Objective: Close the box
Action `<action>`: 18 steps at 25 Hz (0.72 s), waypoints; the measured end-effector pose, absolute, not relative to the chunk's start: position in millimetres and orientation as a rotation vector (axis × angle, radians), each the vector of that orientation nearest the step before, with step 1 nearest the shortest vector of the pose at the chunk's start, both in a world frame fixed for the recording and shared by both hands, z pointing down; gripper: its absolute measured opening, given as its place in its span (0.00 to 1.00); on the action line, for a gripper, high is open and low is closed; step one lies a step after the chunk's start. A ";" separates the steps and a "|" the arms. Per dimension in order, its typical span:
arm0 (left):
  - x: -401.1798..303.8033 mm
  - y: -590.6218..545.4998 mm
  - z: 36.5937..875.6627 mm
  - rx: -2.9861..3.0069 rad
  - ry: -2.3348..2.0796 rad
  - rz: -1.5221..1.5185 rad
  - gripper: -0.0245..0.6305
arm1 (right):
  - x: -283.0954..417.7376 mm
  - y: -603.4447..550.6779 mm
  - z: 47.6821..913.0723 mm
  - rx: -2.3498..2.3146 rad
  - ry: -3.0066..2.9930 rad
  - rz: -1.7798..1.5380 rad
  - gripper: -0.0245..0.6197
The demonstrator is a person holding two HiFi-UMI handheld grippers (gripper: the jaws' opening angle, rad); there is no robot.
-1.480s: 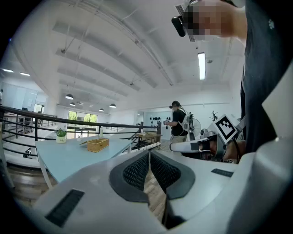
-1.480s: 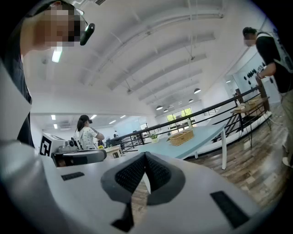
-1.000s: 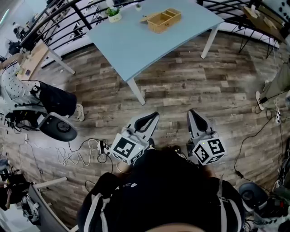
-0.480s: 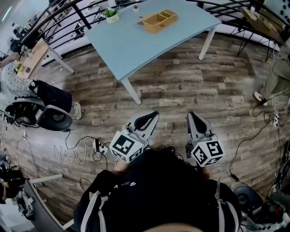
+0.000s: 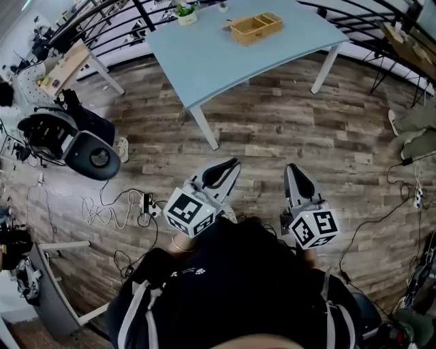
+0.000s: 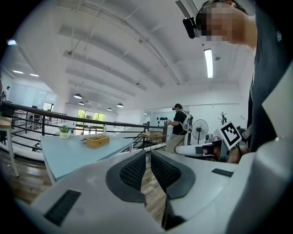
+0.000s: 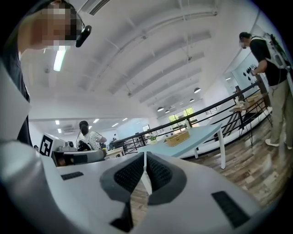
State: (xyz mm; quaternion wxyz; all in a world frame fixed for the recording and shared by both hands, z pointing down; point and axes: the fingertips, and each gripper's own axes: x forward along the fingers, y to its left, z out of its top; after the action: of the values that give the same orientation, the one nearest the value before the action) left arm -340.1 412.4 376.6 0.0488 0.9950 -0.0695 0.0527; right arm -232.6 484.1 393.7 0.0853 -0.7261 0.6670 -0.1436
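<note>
**A:** where's the box (image 5: 256,28) at rn?

**B:** way up at 12 o'clock in the head view. It's sitting on the far end of the blue table (image 5: 204,54) with its compartments showing, and there's a little plant (image 5: 185,11) at its 10 o'clock.

**A:** and the claws?

**B:** well apart from it. Left claw (image 5: 230,165) is around 7 o'clock and right claw (image 5: 291,170) around 5, both low over the wood floor (image 5: 286,129), tucked in by the person (image 5: 238,286). Both are pinched together with nothing in either.
</note>
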 end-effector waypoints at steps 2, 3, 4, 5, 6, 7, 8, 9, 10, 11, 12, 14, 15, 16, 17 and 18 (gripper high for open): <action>-342.1 415.9 374.1 3.040 -0.230 0.163 0.07 | -233.9 487.3 390.3 -2.139 2.002 -0.413 0.07; -342.0 417.1 372.7 3.044 -0.234 0.162 0.07 | -233.9 487.7 388.8 -2.132 2.012 -0.403 0.08; -341.8 417.8 371.8 3.047 -0.237 0.161 0.07 | -233.7 487.1 387.9 -2.130 2.022 -0.396 0.09; -341.8 417.9 371.6 3.048 -0.240 0.162 0.07 | -233.6 485.8 387.4 -2.133 2.032 -0.394 0.09; -342.2 417.3 372.1 3.047 -0.243 0.165 0.07 | -233.8 484.0 387.3 -2.135 2.039 -0.395 0.10; -342.7 416.1 373.0 3.046 -0.245 0.169 0.07 | -234.1 481.9 387.3 -2.135 2.044 -0.396 0.11; -343.1 414.7 373.9 3.044 -0.247 0.171 0.07 | -234.2 479.9 387.4 -2.134 2.048 -0.396 0.11; -343.2 413.3 374.7 3.041 -0.247 0.168 0.07 | -234.2 478.1 387.6 -2.133 2.051 -0.395 0.12; -343.3 412.3 375.3 3.037 -0.246 0.159 0.07 | -234.1 476.7 388.0 -2.134 2.053 -0.393 0.13; -343.3 411.3 375.6 3.033 -0.245 0.147 0.07 | -233.8 475.7 388.6 -2.137 2.053 -0.390 0.14; -343.0 409.8 375.8 3.028 -0.246 0.136 0.07 | -233.4 474.6 389.4 -2.140 2.053 -0.388 0.14; -340.0 405.2 376.7 3.022 -0.242 0.122 0.07 | -231.5 471.0 390.8 -2.142 2.052 -0.389 0.15; -337.0 402.7 377.5 3.019 -0.234 0.121 0.07 | -229.8 469.2 391.4 -2.142 2.050 -0.392 0.15; -333.2 400.2 378.8 3.014 -0.222 0.122 0.07 | -227.3 467.8 391.9 -2.145 2.045 -0.396 0.16; -328.5 397.6 380.4 3.008 -0.209 0.123 0.08 | -223.8 467.1 392.4 -2.151 2.036 -0.401 0.16; -323.2 394.7 382.3 3.001 -0.196 0.124 0.08 | -219.5 466.4 392.9 -2.161 2.025 -0.406 0.16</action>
State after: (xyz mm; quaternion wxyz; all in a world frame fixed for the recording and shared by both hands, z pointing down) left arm -323.2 394.7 382.3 0.0659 0.9949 -0.0650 0.0410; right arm -219.5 466.4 392.9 0.0762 -0.7208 0.6755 -0.1355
